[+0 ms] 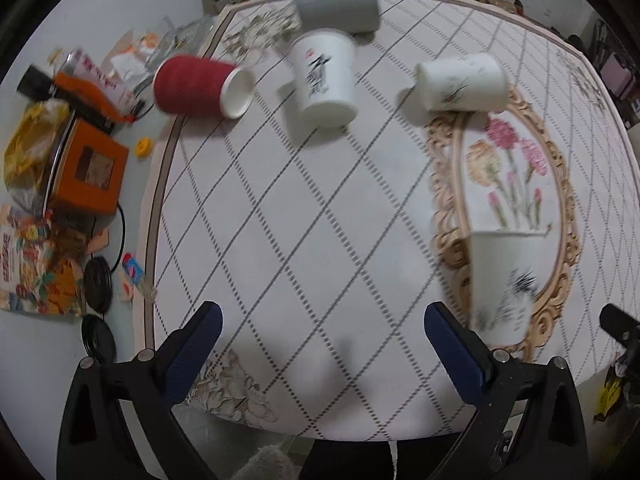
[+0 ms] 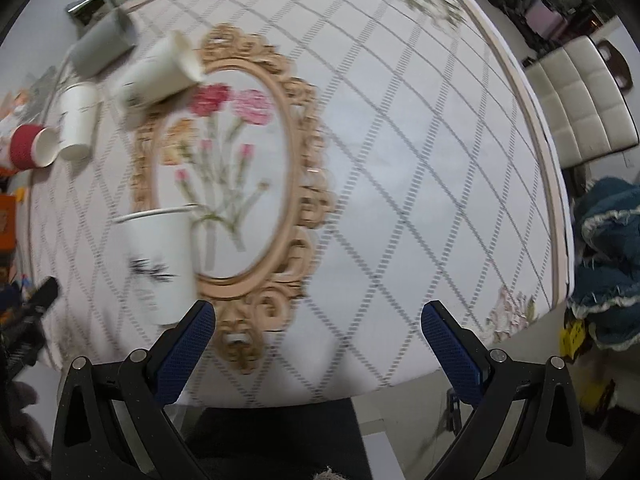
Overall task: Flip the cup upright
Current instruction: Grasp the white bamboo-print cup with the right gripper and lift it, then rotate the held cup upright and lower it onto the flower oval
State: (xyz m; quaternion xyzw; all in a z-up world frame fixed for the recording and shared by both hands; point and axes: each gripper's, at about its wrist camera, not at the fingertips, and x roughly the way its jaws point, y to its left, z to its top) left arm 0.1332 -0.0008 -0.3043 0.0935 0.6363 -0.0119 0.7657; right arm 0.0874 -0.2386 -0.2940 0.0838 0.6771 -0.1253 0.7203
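Note:
Several paper cups are on the patterned tablecloth (image 1: 320, 208). A white cup (image 1: 502, 284) stands upright near the front edge; it also shows in the right wrist view (image 2: 160, 264). A red cup (image 1: 200, 86), a white printed cup (image 1: 326, 80), a white cup (image 1: 464, 80) and a grey cup (image 1: 338, 6) lie on their sides at the back. The same cups show in the right wrist view: red (image 2: 30, 152), white printed (image 2: 78, 120), white (image 2: 160, 72), grey (image 2: 104, 44). My left gripper (image 1: 322, 320) is open and empty, above the front edge. My right gripper (image 2: 318, 316) is open and empty, right of the upright cup.
Boxes, snack packets and cables (image 1: 64, 184) crowd the table left of the cloth. A padded white chair (image 2: 580, 108) stands to the right of the table. A blue garment (image 2: 608, 264) lies at the right.

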